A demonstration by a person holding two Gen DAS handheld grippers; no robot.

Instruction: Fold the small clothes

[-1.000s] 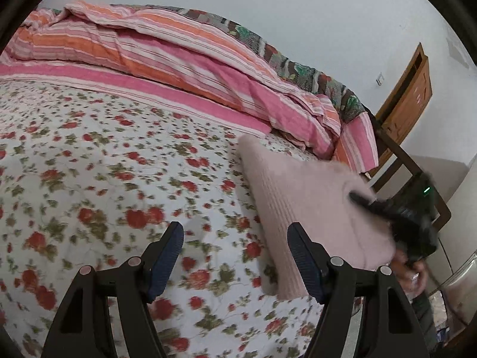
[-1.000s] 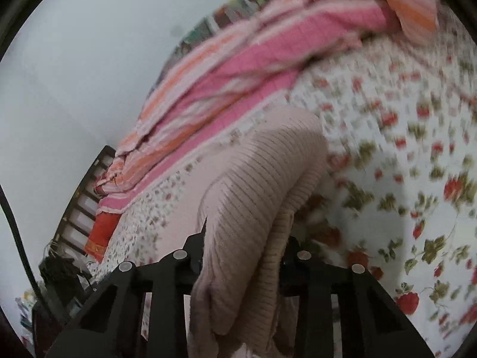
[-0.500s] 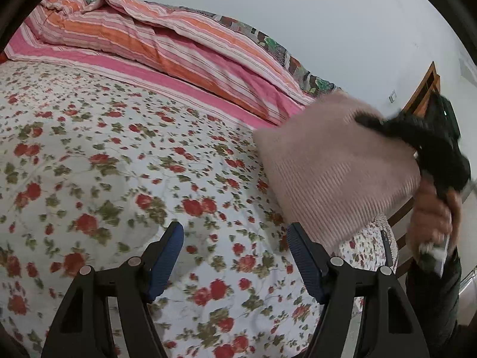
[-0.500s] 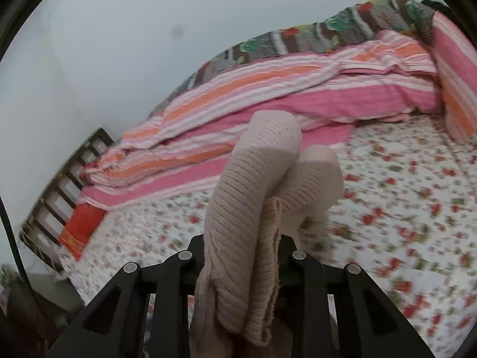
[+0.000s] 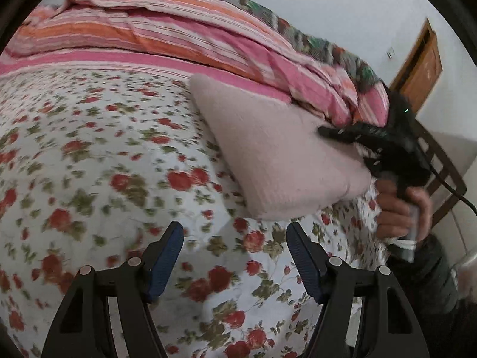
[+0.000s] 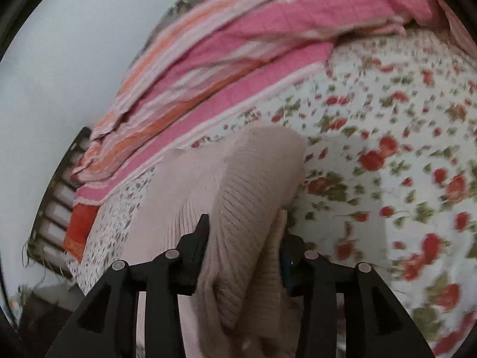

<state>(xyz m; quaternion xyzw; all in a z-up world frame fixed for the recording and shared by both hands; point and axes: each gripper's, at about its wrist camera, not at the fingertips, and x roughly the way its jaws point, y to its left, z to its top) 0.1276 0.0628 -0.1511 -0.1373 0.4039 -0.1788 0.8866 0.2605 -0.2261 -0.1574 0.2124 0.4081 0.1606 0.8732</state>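
Observation:
A folded pale pink ribbed knit garment [image 5: 277,161] is held at the right side of the bed, its lower edge touching or just above the floral sheet. My right gripper [image 6: 244,238] is shut on the garment [image 6: 238,197], pinching several bunched layers; it shows from outside in the left wrist view [image 5: 372,137] gripping the garment's right edge. My left gripper [image 5: 234,252] is open and empty, low over the sheet just in front of the garment.
The bed has a white sheet with red flowers [image 5: 89,164]. A rumpled pink and orange striped quilt [image 5: 193,38] lies along the far side by the wall. A wooden footboard [image 5: 441,161] and a wooden door [image 5: 423,65] are to the right.
My right gripper, which had lifted the garment into the air, has brought it back down to the sheet. My left gripper stayed open and shifted only slightly.

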